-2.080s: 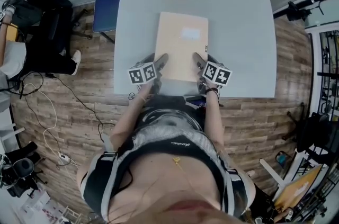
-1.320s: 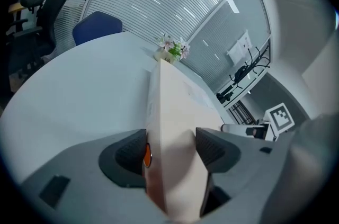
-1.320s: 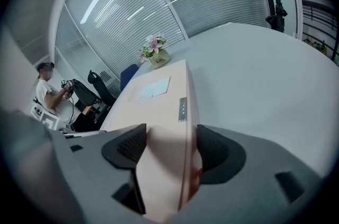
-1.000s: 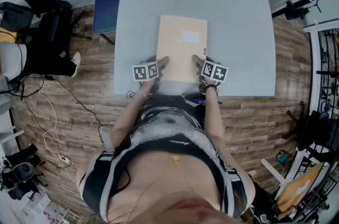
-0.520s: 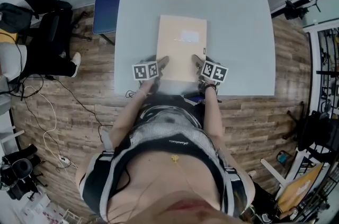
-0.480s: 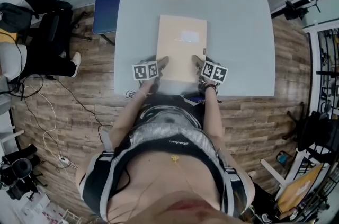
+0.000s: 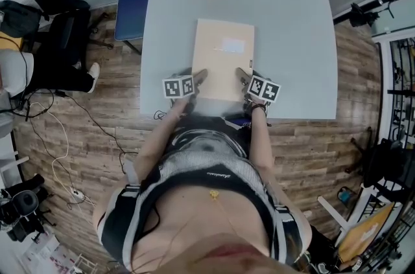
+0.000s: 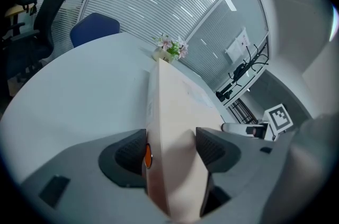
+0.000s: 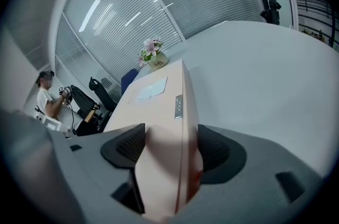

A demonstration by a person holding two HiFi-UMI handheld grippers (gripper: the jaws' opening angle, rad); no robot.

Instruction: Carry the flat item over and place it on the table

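Flat box sits slightly further onto table than two seconds back, now flat; left gripper, right gripper clamp its near corners, so only release remains

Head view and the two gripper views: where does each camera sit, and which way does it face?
Head view: on the person's head, looking steeply down at the table and flat box; torso, forearms, left tool and right tool show.
Left gripper view: on the left tool, looking along its jaws, closed on the box's edge, toward the flowers.
Right gripper view: on the right tool, likewise; its jaws clamp the box.
Shared: both gripper views show box and flowers.
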